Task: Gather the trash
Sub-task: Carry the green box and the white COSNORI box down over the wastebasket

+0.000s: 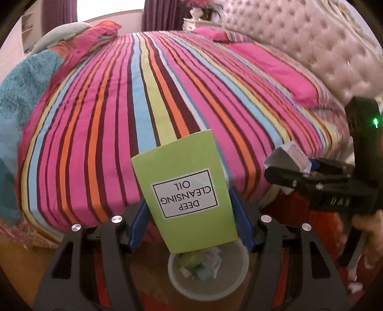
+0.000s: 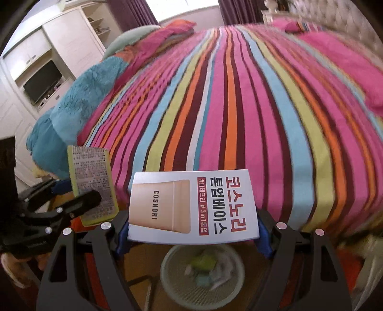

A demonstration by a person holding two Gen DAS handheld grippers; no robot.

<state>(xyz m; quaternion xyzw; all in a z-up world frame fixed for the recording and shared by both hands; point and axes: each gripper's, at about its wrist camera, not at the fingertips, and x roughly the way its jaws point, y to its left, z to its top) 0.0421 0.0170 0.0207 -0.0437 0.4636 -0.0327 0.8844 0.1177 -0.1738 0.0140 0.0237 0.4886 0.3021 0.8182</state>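
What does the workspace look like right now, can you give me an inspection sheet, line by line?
Surface: striped bedspread on the bed, nothing loose seen on it.
Job's things: green box marked Deep Cleansing Oil; white box marked Cosnori; pale wastebasket on the floor below both, already holding crumpled trash.
Clutter: teal blanket bunched at the bed's far side.
Grippers: left gripper shut on the green box; right gripper shut on the white box, both above the basket.
Cables: nothing seen.
Surroundings: tufted headboard, white cabinet with a television, purple curtains.
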